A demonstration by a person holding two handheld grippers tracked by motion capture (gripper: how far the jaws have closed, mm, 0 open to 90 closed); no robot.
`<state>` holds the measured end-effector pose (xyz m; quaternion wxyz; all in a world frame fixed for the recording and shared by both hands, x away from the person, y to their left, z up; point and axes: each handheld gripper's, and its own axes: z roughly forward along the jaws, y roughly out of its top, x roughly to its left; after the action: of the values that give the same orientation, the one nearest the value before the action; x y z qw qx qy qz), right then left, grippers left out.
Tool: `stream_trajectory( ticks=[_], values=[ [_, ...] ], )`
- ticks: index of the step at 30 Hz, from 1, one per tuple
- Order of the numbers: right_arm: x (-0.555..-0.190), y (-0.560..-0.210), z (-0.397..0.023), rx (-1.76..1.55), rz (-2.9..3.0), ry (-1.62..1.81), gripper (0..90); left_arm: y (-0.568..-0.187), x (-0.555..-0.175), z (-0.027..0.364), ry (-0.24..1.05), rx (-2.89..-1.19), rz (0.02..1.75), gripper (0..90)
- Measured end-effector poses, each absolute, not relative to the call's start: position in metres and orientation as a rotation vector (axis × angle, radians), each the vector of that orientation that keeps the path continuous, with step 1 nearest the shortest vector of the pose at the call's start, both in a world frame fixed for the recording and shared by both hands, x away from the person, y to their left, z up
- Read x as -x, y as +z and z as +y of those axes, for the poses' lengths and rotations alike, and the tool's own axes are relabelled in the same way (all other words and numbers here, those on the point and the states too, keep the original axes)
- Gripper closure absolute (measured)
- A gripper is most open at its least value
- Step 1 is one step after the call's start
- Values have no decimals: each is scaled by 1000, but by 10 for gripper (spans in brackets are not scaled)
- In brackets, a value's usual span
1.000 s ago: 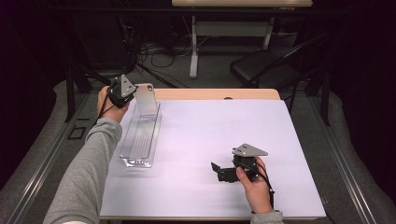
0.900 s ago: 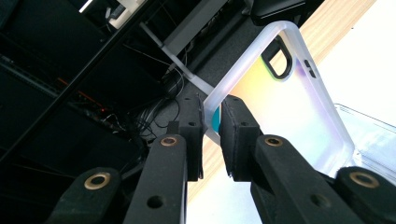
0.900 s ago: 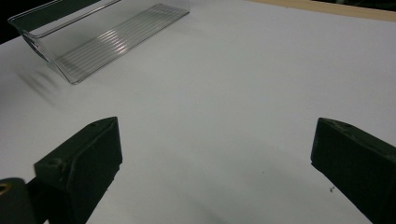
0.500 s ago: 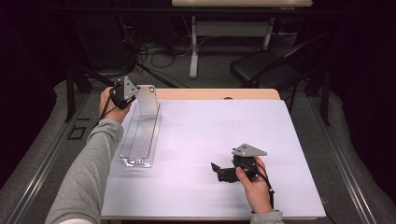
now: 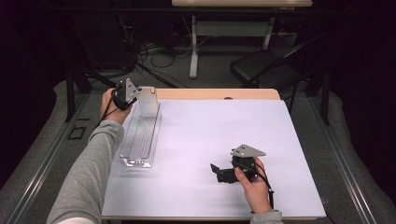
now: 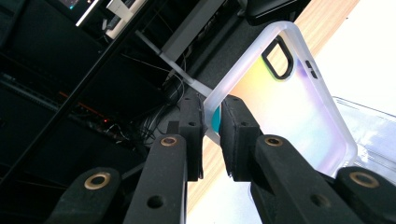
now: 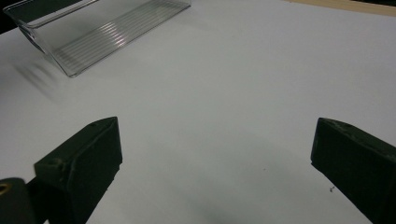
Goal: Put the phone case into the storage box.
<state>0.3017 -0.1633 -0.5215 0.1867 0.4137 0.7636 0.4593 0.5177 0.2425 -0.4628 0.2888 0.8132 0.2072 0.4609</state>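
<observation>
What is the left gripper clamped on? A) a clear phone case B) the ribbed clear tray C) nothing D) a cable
A: in the left gripper view the left gripper has its jaws pinched on the edge of the clear phone case, held above the clear tray.

A white sheet [image 5: 205, 140] covers the tabletop [image 5: 219, 94] (bare wood shows along the far edge), and a clear ribbed tray [image 5: 139, 140] lies near its left side.

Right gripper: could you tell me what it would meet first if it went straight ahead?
Probably the clear tray. The right gripper, jaws open, points over bare white table; depth is uncertain.
</observation>
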Motion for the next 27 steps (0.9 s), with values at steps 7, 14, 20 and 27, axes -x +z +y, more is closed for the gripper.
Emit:
stream_trajectory(
  ticks=[7,14,20,27],
  values=[
    [-301,-522,-163,-1165,2157,1294,18,-465,-519,242,1236,-2181,537,799],
    [-301,-522,-162,-1161,2160,1295,18,-467,-519,241,1240,-2189,523,798],
    [-301,-523,-161,-1152,2167,1289,18,-469,-520,241,1240,-2196,512,798],
    [-300,-523,-161,-1158,2172,1286,19,-469,-520,242,1249,-2201,503,797]
  ],
)
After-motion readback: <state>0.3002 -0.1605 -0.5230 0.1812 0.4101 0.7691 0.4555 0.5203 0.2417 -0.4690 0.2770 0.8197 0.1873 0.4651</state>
